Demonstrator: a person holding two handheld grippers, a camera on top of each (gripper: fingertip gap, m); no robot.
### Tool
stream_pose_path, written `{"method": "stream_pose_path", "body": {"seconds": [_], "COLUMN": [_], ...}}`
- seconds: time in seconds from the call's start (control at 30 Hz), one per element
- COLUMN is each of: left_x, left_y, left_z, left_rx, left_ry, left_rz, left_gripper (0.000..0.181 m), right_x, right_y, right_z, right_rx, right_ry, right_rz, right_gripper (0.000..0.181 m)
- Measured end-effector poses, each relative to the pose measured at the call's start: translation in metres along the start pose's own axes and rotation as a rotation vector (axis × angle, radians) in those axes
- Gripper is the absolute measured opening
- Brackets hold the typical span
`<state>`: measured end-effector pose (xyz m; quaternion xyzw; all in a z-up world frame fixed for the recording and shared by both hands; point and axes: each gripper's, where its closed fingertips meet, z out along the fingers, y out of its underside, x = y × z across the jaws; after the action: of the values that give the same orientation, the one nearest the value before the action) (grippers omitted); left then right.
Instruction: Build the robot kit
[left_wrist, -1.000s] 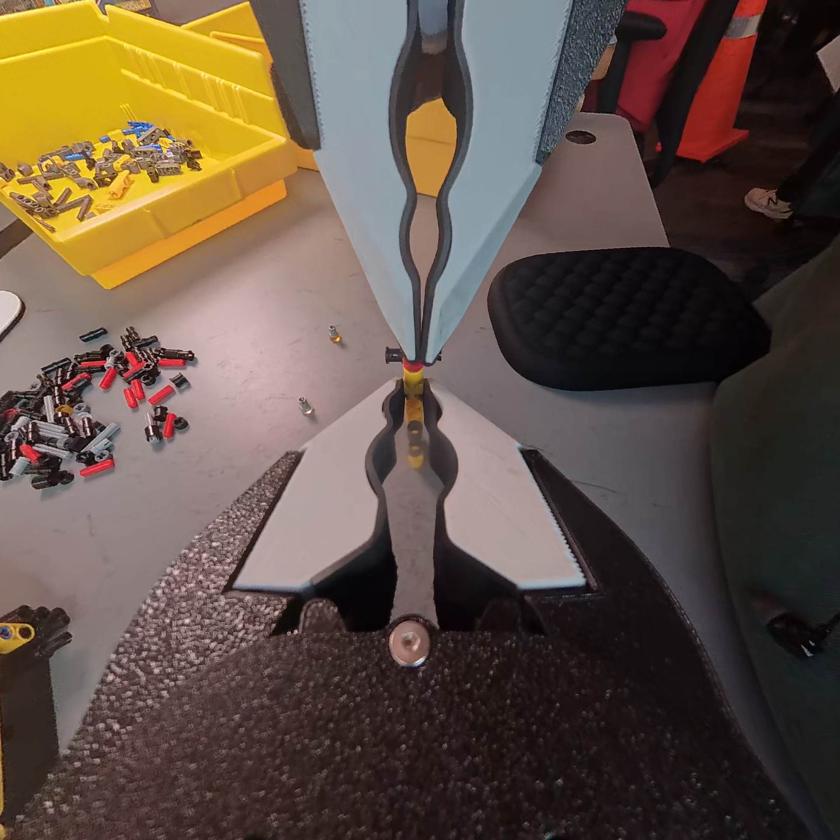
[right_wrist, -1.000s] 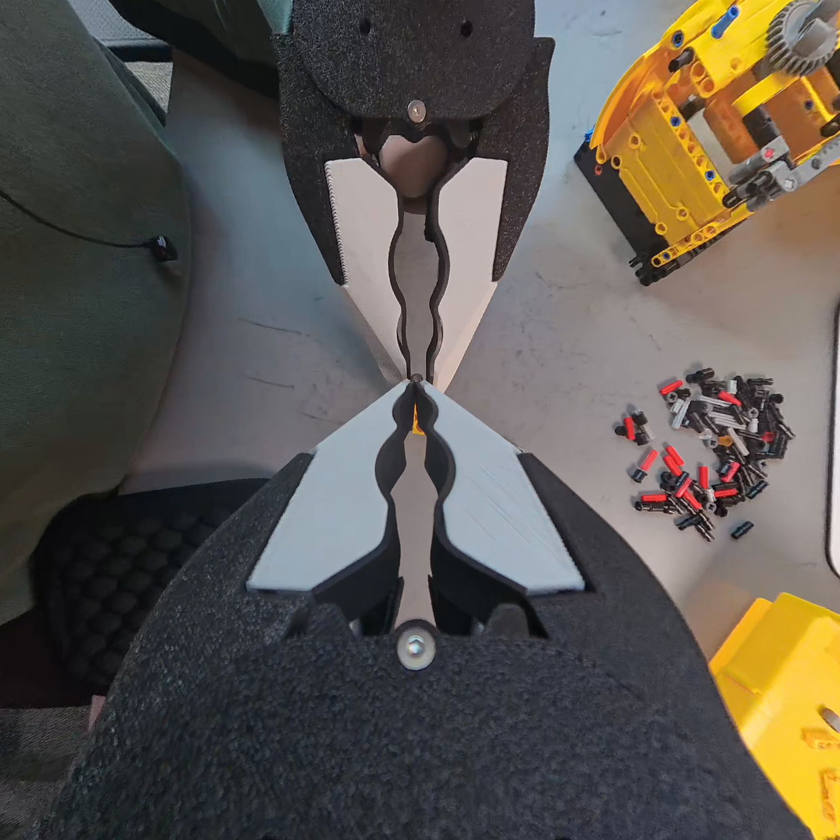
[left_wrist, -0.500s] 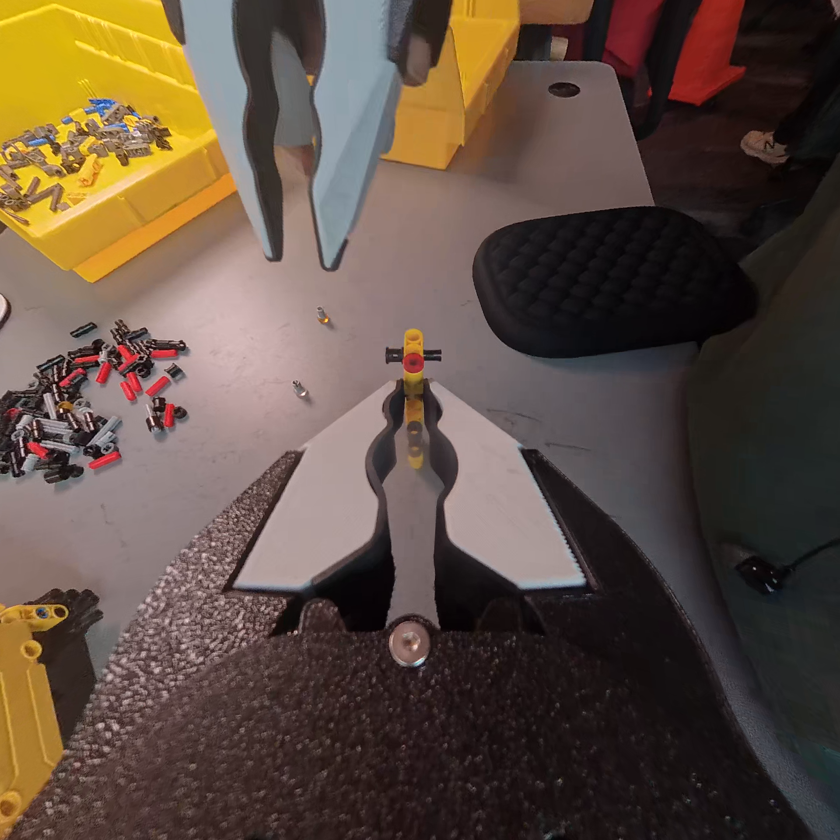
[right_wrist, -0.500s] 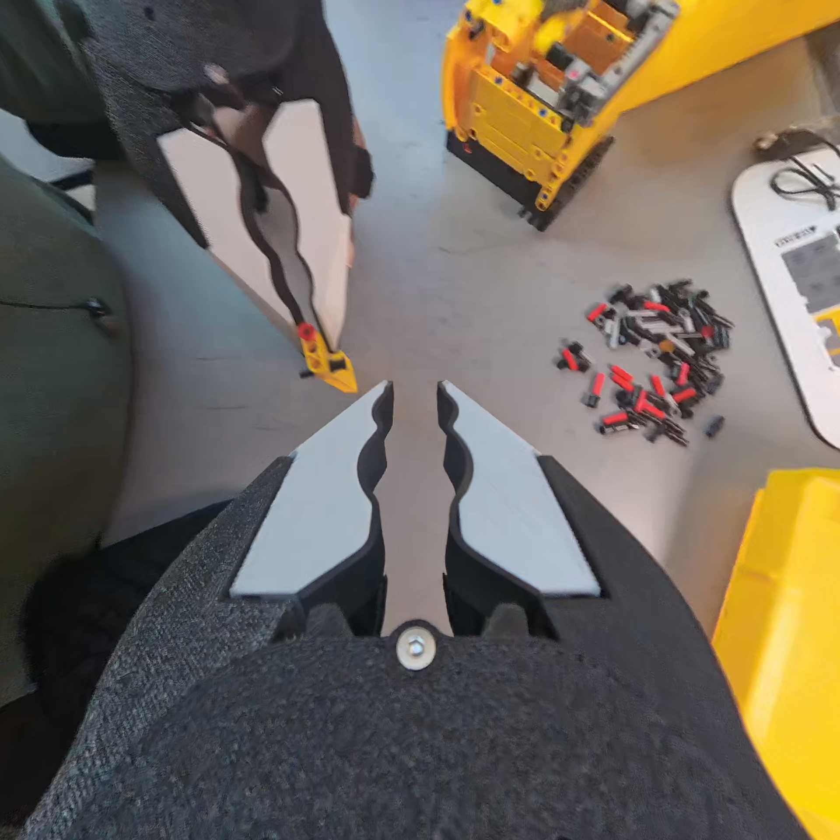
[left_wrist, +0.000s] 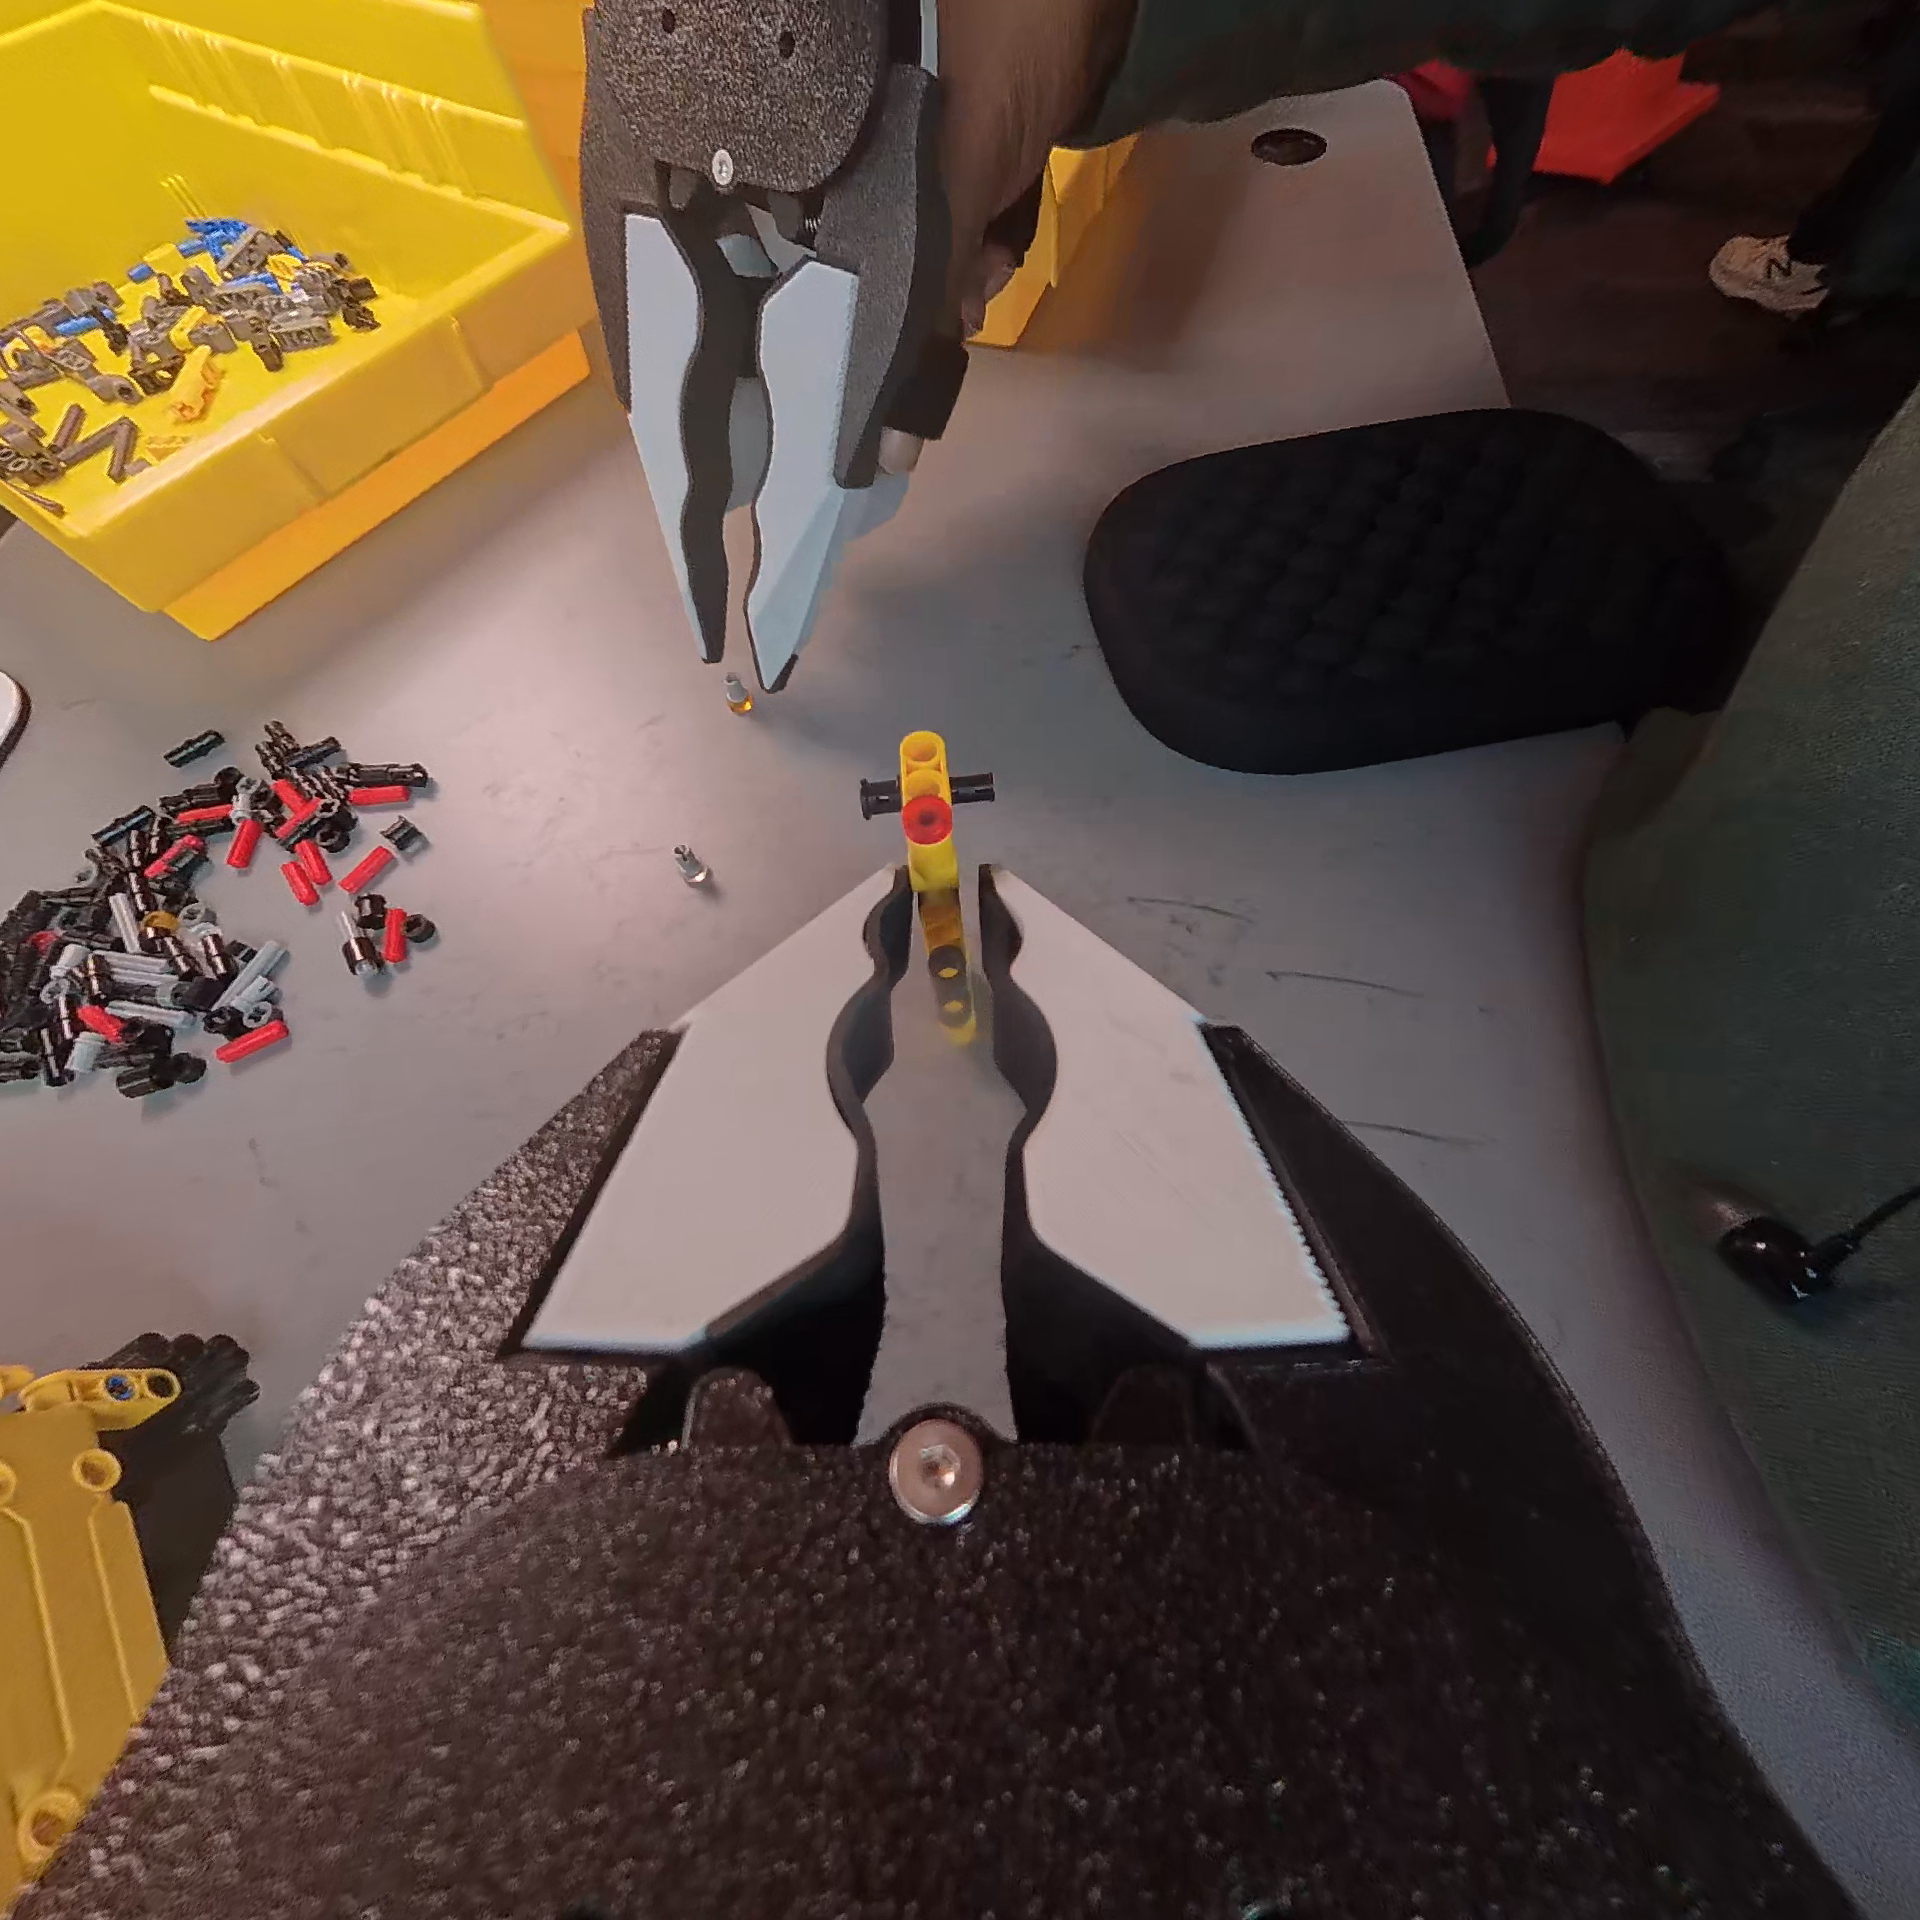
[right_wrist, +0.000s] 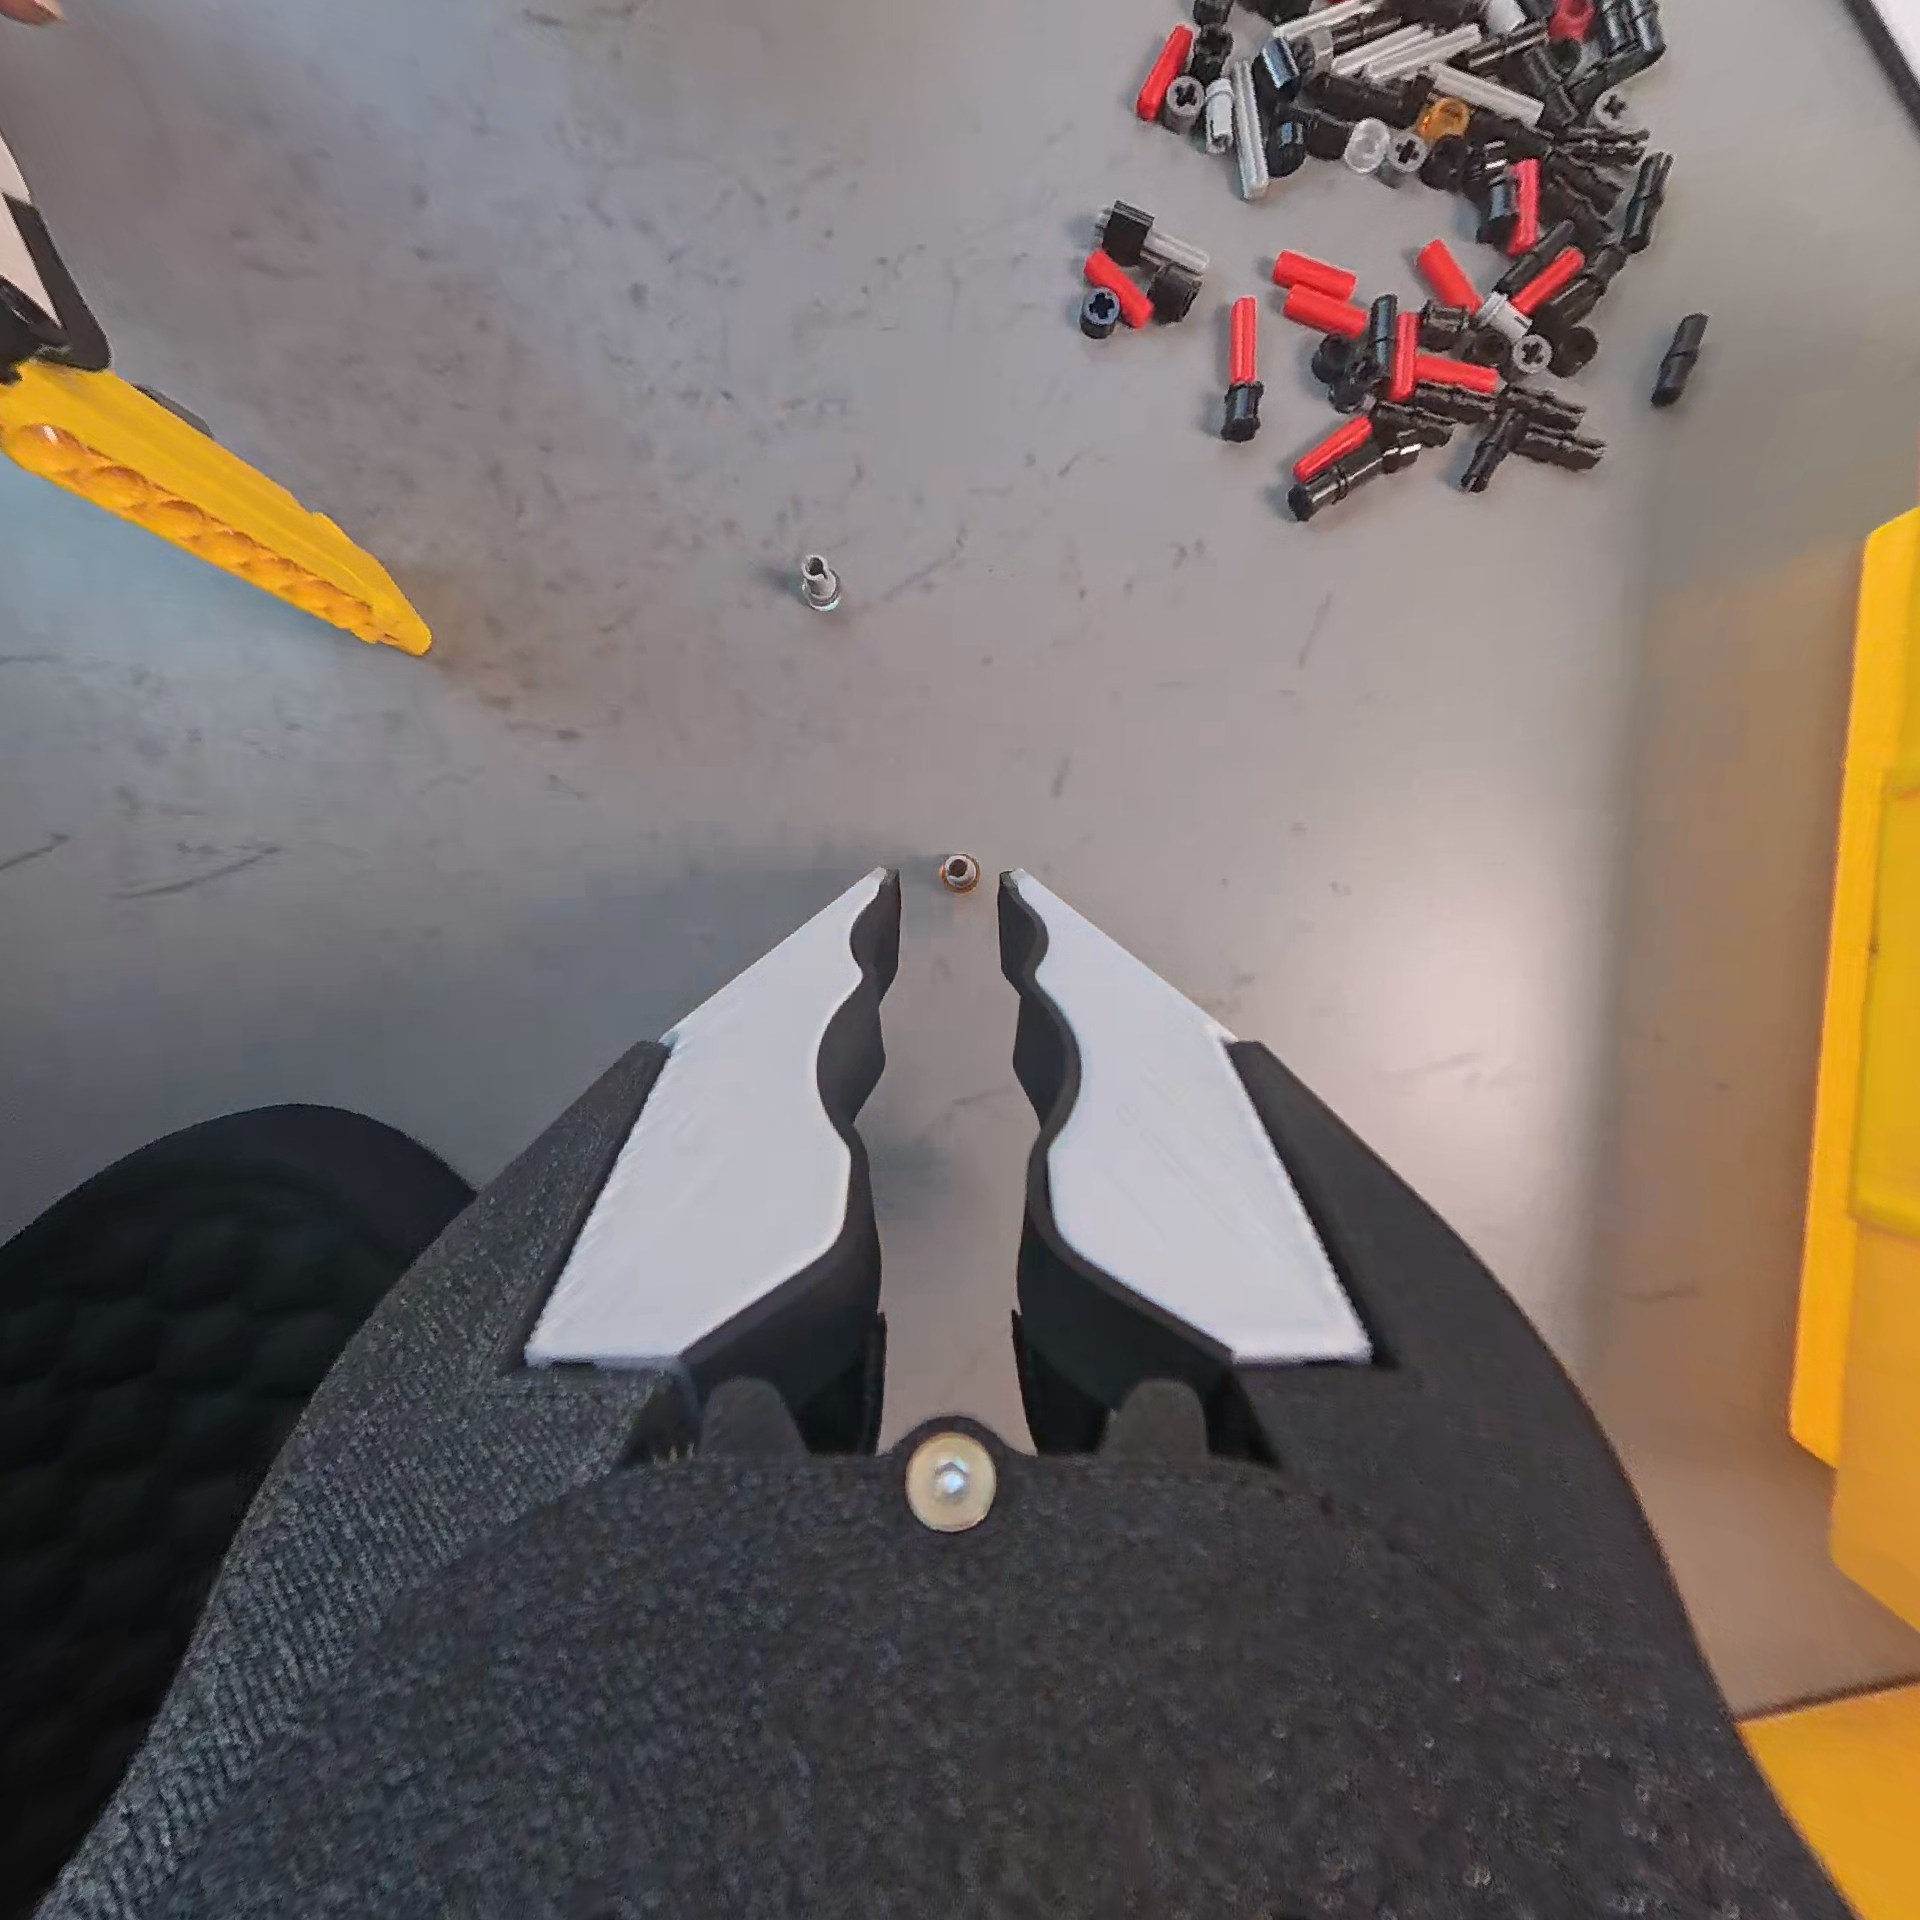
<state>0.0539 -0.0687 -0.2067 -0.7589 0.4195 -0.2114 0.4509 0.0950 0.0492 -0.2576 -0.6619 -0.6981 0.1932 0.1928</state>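
— What did the left tongs (left_wrist: 940, 878) hold?

— A yellow beam (left_wrist: 932, 831), clamped, its lower end hidden between the fingers; a red bush (left_wrist: 925, 818) and black cross-pin (left_wrist: 925, 795) sat near its free end.

— And the right tongs (right_wrist: 948, 881)?

— Narrowly parted, empty, tips low over the grey bench (right_wrist: 623, 312) on either side of a tiny orange stud (right_wrist: 959, 871). Whether they touched it was hard to tell.

— Farther off?

— A small grey pin (right_wrist: 820, 580), then a heap of pins (right_wrist: 1455, 260), cut off at the frame edge.

The beam (left_wrist: 932, 831) is yellow with a red pin (left_wrist: 925, 817) and a black axle. The table (right_wrist: 623, 312) is grey. The bins (left_wrist: 312, 208) are yellow, the pad (left_wrist: 1392, 582) is black with a quilted pattern. Loose pins (right_wrist: 1434, 260) are red, black and grey.
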Motion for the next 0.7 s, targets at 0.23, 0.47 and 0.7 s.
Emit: {"method": "stream_pose_path", "body": {"seconds": [0.23,0.47,0.7], "left_x": [0.0000,-0.0006,0.0000], "left_y": [0.0000,-0.0001,-0.0027], "left_z": [-0.0010,-0.0017,-0.0035], "left_rx": [0.007,0.011,0.025], "left_ry": [0.010,0.010,0.016], "left_rz": [-0.010,-0.012,-0.012], "left_gripper": [0.015,0.017,0.023], "right_x": [0.0015,0.0014,0.0002], "right_y": [0.0013,0.0013,0.0014], "right_z": [0.0088,0.0102,0.0105], "right_rx": [-0.008,-0.009,-0.010], "right_ry": [-0.003,-0.015,-0.027], "right_rz": [0.001,0.003,0.004], "right_gripper": [0.017,0.013,0.011]}}
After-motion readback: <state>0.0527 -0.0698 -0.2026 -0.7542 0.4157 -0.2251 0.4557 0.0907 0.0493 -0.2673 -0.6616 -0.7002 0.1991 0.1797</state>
